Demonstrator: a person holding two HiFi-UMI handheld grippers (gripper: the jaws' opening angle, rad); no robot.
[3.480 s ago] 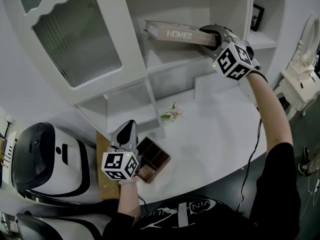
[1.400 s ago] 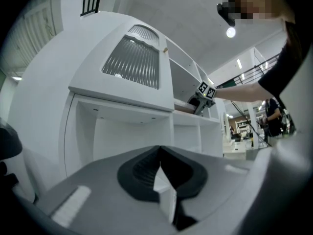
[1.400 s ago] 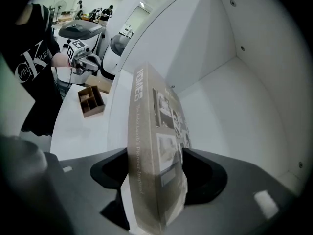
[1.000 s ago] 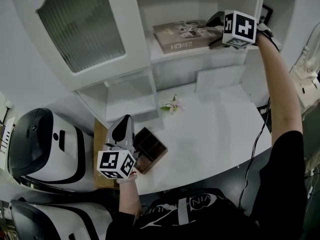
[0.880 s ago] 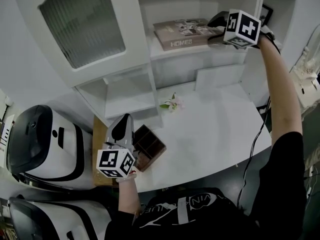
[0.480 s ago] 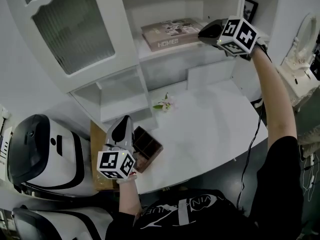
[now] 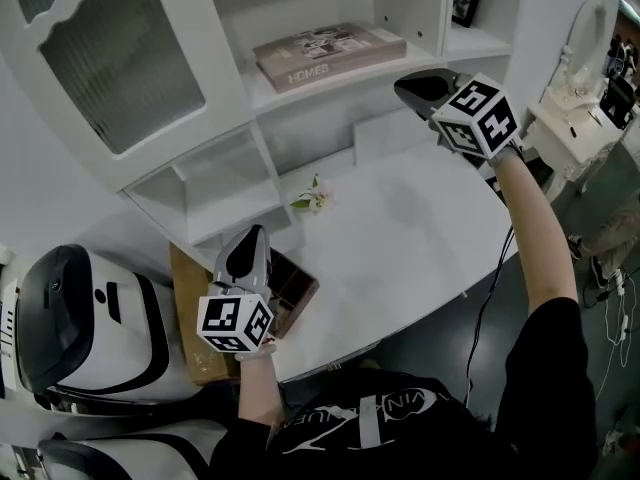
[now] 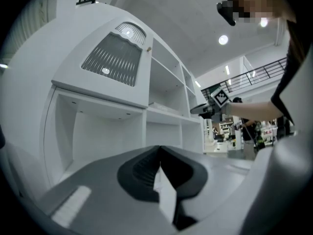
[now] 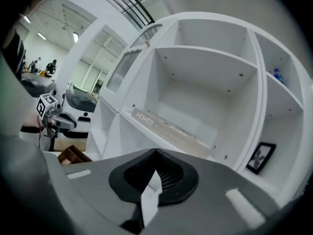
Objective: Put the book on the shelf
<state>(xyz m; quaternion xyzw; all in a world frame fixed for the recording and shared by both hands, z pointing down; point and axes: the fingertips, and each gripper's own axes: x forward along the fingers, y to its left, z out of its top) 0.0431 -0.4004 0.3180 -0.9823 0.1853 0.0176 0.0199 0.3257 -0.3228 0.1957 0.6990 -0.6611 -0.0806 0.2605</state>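
Head view shows the flat tan hardcover book [image 7: 330,53], HOMES printed on its spine, lying on the white cabinet shelf [image 7: 322,94]. My right gripper [image 7: 418,90] hangs just in front of that shelf, apart from the book, jaws pressed together on nothing. My left gripper [image 7: 247,251] sits low by the white table [image 7: 420,223], likewise closed and empty.

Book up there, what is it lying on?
The book lies flat on the white shelf, its spine facing out. The patch of shelf right beneath it is covered, so nothing there can be seen.
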